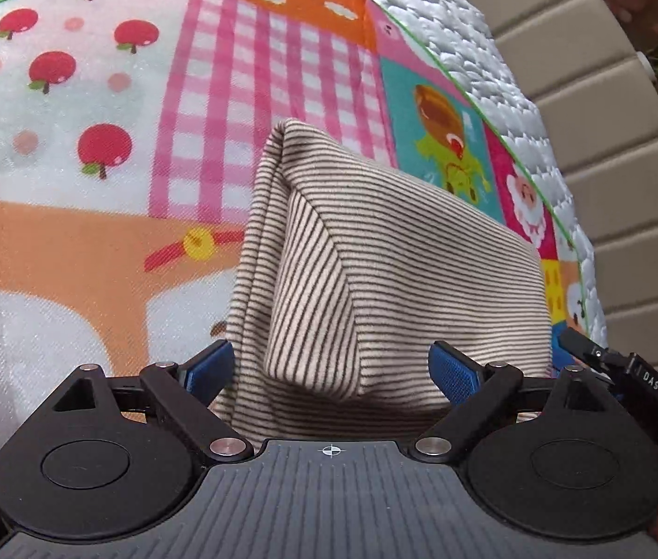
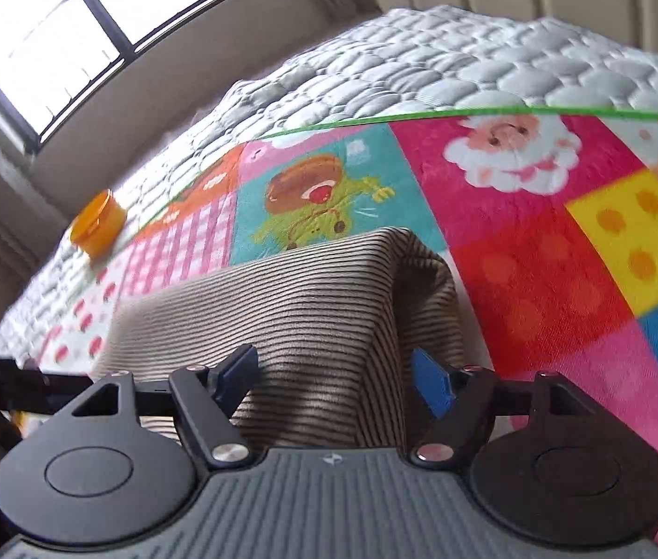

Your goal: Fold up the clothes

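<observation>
A folded garment [image 1: 389, 270] with thin brown and cream stripes lies on a colourful cartoon blanket [image 1: 72, 242]. In the left wrist view its near left corner sits between the blue pads [image 1: 210, 370] of my left gripper [image 1: 331, 372], which stands open and wide; the pads do not press the cloth. In the right wrist view the same garment [image 2: 282, 298] shows its near right corner, with a fold edge running up to the far corner. My right gripper [image 2: 334, 379] is open around that corner, and its blue pads [image 2: 431, 386] stay clear of the fabric.
The blanket [image 2: 538, 256] covers a white quilted mattress [image 2: 422, 70]. An orange round container [image 2: 98, 223] sits on the mattress at the far left. A beige padded headboard [image 1: 585, 93] runs along the right. A window [image 2: 72, 23] is beyond the bed.
</observation>
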Tool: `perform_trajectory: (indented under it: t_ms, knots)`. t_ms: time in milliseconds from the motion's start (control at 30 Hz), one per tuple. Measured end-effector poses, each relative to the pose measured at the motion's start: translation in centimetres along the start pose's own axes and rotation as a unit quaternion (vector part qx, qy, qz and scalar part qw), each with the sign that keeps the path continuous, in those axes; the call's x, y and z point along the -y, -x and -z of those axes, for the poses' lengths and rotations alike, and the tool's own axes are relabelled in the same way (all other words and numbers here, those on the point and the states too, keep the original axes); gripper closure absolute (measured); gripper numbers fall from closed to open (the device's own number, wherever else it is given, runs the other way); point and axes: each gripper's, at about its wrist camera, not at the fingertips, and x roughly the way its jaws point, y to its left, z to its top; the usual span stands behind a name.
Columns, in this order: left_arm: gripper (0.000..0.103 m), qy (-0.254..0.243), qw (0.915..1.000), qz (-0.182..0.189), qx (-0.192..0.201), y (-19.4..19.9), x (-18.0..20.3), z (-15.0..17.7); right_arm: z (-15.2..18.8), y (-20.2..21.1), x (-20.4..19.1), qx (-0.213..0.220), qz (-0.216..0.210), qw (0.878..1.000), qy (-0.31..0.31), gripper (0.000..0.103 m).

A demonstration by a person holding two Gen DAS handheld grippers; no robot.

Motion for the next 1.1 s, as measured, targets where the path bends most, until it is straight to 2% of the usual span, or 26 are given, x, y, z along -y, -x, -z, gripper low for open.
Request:
perform_trajectory:
  t_ms: [133, 167, 200, 233, 267, 300, 367, 400, 467, 500, 533, 633, 767, 800, 833, 900, 967, 1033, 1100]
  knots:
    - [0.009, -0.022, 0.9996, -0.008, 0.014, -1.2, 0.5, -1.1, -0.1, -3.3, 0.1, -0.028, -0.009, 0.999, -0.021, 0.026]
    - [0.009, -0.024, 0.9995, -0.015, 0.012, -1.8, 0.7, -1.2, -0.2, -3.2, -0.4, -0.024, -0.006, 1.0, -0.006, 0.037]
    - [0.01, -0.033, 0.9991, -0.026, 0.011, -2.3, 1.1, -1.3, -0.2, -2.6, -0.9, -0.021, -0.01, 1.0, 0.01, 0.056]
    - [0.016, -0.054, 0.9975, -0.044, 0.012, -2.6, 1.8, -1.3, -0.3, -1.8, -1.5, -0.017, -0.017, 0.999, 0.024, 0.065]
    - [0.021, -0.076, 0.9955, -0.056, 0.012, -2.6, 2.5, -1.3, -0.3, -1.1, -2.0, -0.013, -0.023, 0.999, 0.038, 0.068]
    - [0.036, -0.102, 0.993, -0.059, 0.011, -2.2, 3.3, -1.1, -0.4, -0.1, -2.5, -0.011, -0.029, 0.998, 0.048, 0.07]
    - [0.048, -0.153, 0.986, -0.065, 0.009, -1.3, 5.0, -0.9, -0.3, 1.8, -3.0, -0.012, -0.044, 0.997, 0.059, 0.071]
    - [0.057, -0.173, 0.9829, -0.063, 0.007, -0.8, 5.6, -0.7, 0.0, 2.7, -3.0, -0.014, -0.052, 0.997, 0.06, 0.071]
    - [0.062, -0.189, 0.9808, -0.047, 0.001, 0.8, 5.9, -0.4, 1.1, 3.0, -2.5, -0.026, -0.052, 0.997, 0.055, 0.07]
    - [0.069, -0.195, 0.9798, -0.043, -0.003, 1.4, 5.9, -0.1, 1.8, 3.1, -2.3, -0.033, -0.05, 0.997, 0.052, 0.07]
    - [0.071, -0.197, 0.9792, -0.046, -0.009, 1.6, 5.6, 0.4, 2.4, 3.2, -2.1, -0.04, -0.048, 0.997, 0.049, 0.069]
    - [0.071, -0.201, 0.9776, -0.055, -0.026, 2.1, 5.0, 1.6, 4.4, 1.7, -2.0, -0.082, -0.024, 0.995, 0.05, 0.067]
    - [0.07, -0.174, 0.9812, -0.077, -0.033, 1.9, 4.3, 2.4, 4.2, 1.7, -2.4, -0.067, -0.001, 0.996, 0.065, 0.062]
    - [0.066, -0.161, 0.9843, -0.067, -0.029, 2.2, 4.2, 2.3, 4.2, 1.7, -2.3, -0.065, 0.004, 0.996, 0.064, 0.06]
    - [0.054, -0.151, 0.9867, -0.055, -0.026, 2.4, 4.3, 2.3, 4.2, 1.6, -2.3, -0.064, 0.009, 0.996, 0.063, 0.059]
    - [0.036, -0.142, 0.988, -0.053, -0.029, 1.9, 4.5, 2.7, 4.2, 1.7, -2.2, -0.057, 0.017, 0.996, 0.065, 0.059]
    - [0.037, -0.149, 0.9853, -0.075, -0.035, 0.9, 4.9, 3.5, 3.9, 2.2, -2.6, -0.05, 0.017, 0.996, 0.074, 0.062]
    - [0.047, -0.16, 0.9816, -0.095, -0.043, -0.2, 5.2, 4.4, 3.8, 3.2, -3.0, -0.044, 0.014, 0.995, 0.091, 0.065]
    - [0.058, -0.168, 0.9798, -0.099, -0.046, -0.3, 5.7, 5.2, 3.9, 4.0, -3.3, -0.042, 0.02, 0.991, 0.124, 0.068]
